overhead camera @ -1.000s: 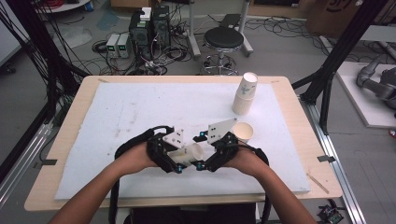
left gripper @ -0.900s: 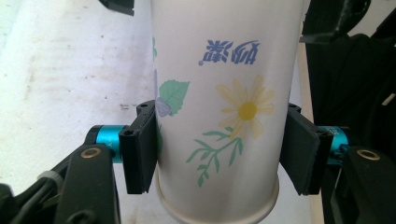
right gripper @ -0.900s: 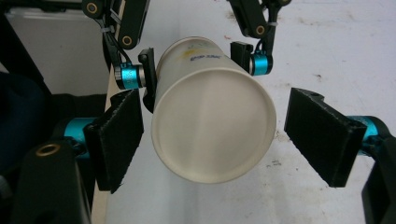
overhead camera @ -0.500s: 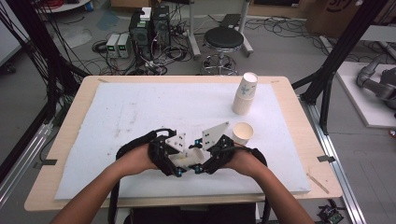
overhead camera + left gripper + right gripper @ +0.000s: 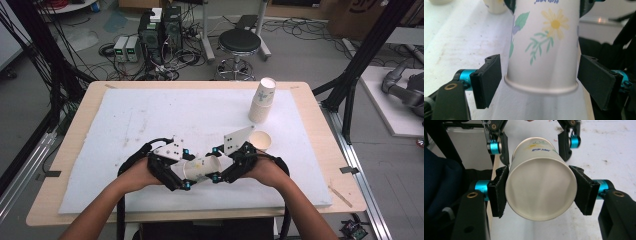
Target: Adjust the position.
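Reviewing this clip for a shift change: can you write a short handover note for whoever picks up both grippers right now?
Right gripper: shut on the floral paper cup, pads against its sides near the closed base.
Left gripper: jaws have just been opening; pads stand clear of the cup's rim, cup still between them.
Cup: held sideways above the white mat.
Elsewhere: cup stack at the far right, single upright cup beside it.
Done: cup passed to the right gripper.
Left: probably draw the left gripper away and set the cup down.
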A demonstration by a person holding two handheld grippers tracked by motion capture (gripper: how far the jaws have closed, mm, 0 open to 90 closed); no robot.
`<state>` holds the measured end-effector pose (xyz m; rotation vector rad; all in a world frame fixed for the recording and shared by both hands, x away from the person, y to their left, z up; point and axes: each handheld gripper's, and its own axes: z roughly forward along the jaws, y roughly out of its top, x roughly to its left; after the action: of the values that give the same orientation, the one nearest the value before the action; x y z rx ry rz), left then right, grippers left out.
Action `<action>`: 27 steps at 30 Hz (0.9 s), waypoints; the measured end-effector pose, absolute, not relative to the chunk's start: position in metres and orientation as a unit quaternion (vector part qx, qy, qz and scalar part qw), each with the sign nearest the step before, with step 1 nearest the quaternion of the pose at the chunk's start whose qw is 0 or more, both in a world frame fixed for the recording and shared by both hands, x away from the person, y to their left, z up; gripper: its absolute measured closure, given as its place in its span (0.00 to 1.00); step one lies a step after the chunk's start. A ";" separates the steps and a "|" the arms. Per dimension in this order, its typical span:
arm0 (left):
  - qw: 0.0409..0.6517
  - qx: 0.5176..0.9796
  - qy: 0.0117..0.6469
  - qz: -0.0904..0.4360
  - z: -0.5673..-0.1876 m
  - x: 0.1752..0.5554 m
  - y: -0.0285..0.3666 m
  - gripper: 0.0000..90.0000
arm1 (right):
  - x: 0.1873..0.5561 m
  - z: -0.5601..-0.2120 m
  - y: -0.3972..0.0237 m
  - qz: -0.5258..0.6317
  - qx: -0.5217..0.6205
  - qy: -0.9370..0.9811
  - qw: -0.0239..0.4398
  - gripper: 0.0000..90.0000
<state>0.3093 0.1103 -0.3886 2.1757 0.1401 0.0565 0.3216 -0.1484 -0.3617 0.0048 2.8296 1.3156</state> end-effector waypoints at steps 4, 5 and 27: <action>0.492 0.867 0.079 0.021 -0.394 0.308 0.121 0.21 | 0.321 -0.361 -0.155 0.435 0.010 0.900 0.011 0.41; 0.499 0.862 0.084 0.021 -0.396 0.308 0.123 0.21 | 0.321 -0.362 -0.157 0.439 0.014 0.898 0.010 0.41; 0.608 0.787 0.105 0.027 -0.419 0.301 0.126 0.20 | 0.314 -0.378 -0.192 0.501 0.054 0.864 0.005 0.41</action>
<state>0.3012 0.1261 -0.4188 1.8181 0.2435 0.0616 0.3138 -0.1919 -0.3780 0.1677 2.7063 1.5681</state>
